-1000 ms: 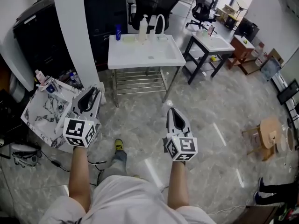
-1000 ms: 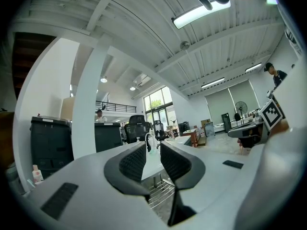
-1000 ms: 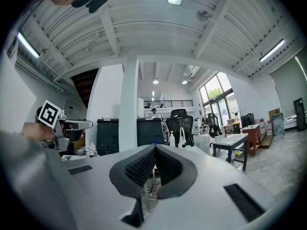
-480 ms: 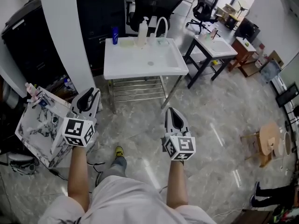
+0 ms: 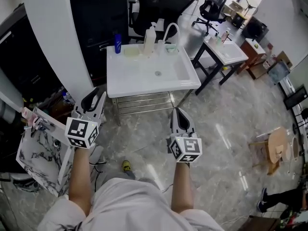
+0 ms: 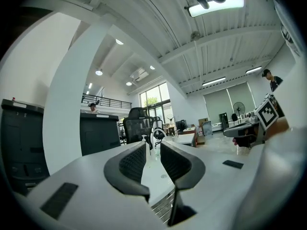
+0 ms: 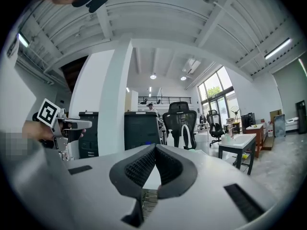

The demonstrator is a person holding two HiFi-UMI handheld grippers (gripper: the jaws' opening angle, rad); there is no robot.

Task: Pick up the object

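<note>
Holding both grippers low and level, well short of the white table (image 5: 134, 78) at 12 o'clock. Probably a carrying pose for the walk up, with nothing within reach yet.

Carrying the left gripper (image 5: 97, 94) out front at 11 o'clock, jaws parted by only a thin slit and gripping nothing, just a sliver of table top showing through.

Cannot tell which thing counts as the object. Most likely one along the table's far edge: the blue bottle (image 5: 117, 35) or the white pump bottle (image 5: 149, 32), beside the curved tap (image 5: 171, 25). All standing upright, well apart from either gripper.

Carrying the right gripper (image 5: 179, 111) at 1 o'clock, tips pressed together on nothing.

Getting the layout only from the head view: basin in the table top, bottles behind it, bare floor between feet and table. Getting the jaw gaps only from the gripper views, plus a side-on look at the bottles past the tips.
</note>
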